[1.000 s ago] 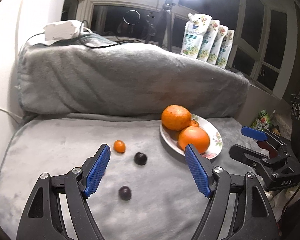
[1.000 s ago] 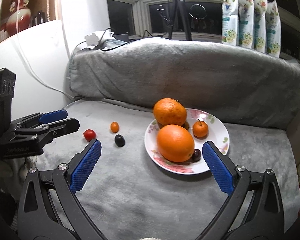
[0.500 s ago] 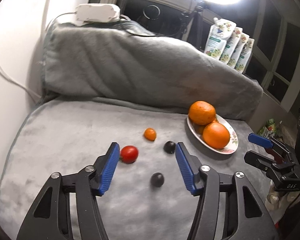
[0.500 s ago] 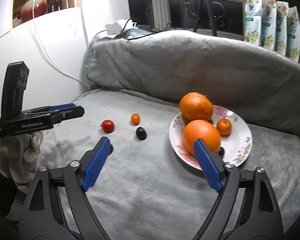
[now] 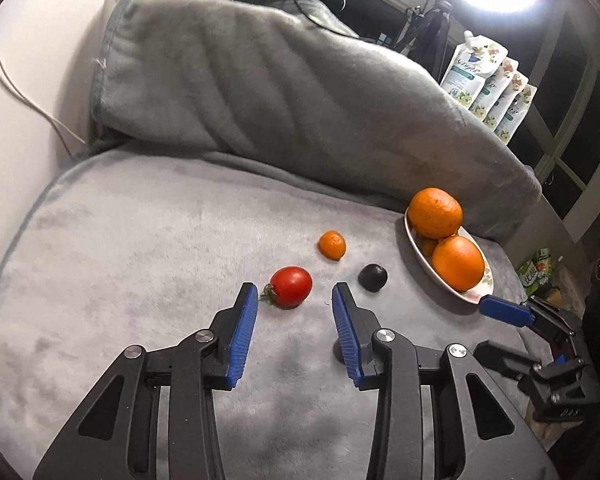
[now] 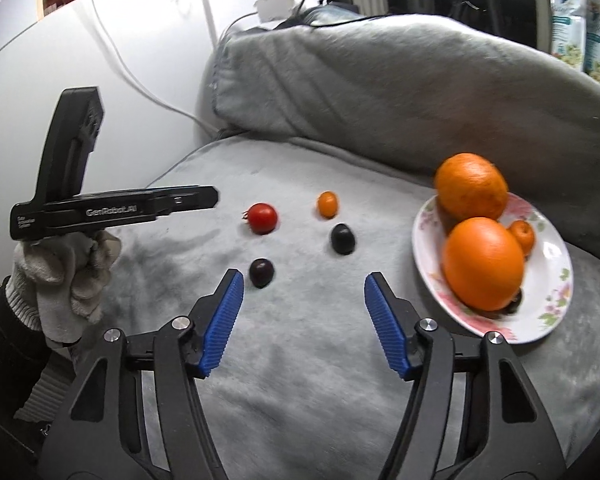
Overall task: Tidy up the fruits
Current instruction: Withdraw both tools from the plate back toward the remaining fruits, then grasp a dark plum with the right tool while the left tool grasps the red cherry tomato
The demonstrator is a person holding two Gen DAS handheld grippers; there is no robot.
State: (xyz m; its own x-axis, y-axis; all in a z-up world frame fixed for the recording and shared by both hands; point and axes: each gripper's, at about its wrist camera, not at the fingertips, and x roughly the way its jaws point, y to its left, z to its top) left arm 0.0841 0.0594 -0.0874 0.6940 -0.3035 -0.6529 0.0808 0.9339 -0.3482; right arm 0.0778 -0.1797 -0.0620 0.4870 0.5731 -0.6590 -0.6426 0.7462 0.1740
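We held the left gripper point(image 5: 294, 300) released, its jaws apart just below the red tomato point(image 5: 291, 286) at frame centre. The right gripper point(image 6: 303, 292) was also released, holding nothing, with 2 oranges on the plate point(image 6: 548, 304) at right.

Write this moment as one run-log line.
left gripper: open, nearing round red tomato | right gripper: open, empty | small dark plum: on grey blanket | floral white plate: holds oranges

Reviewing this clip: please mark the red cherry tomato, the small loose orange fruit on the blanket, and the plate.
red cherry tomato point(image 5: 291, 286), left wrist view, middle of its red body.
small orange fruit point(image 5: 332, 244), left wrist view, centre of its skin.
plate point(image 6: 550, 280), right wrist view, bare floral part near the right rim.
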